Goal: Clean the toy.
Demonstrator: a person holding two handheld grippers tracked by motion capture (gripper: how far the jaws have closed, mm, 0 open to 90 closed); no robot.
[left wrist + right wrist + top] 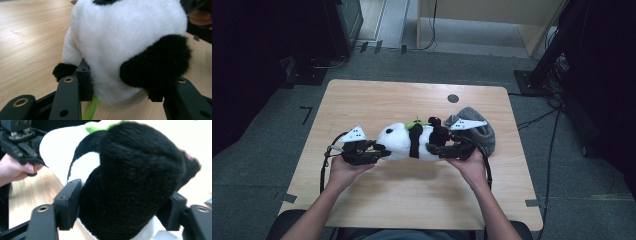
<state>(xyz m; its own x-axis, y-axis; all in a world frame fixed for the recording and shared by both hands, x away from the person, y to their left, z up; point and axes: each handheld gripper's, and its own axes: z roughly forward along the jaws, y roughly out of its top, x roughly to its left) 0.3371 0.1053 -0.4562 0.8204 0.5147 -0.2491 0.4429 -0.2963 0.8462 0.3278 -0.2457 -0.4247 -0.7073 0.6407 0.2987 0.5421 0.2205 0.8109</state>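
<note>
Both forearms reach forward over the wooden surface [377,100]. Left tongs [374,152] clamp the black-and-white plush panda's [412,142] head; right tongs [439,150] clamp its black hindquarters.

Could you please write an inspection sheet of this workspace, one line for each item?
Surface: wooden table, with a dark round hole near its far edge.
Job's things: plush panda lying on its side, held at both ends.
Clutter: grey cloth behind the panda.
Grippers: left gripper shut on the panda's head; right gripper shut on its black lower end.
Cables: one loops from each gripper toward the person.
Surroundings: grey carpet, black stands, floor cables at right.
</note>
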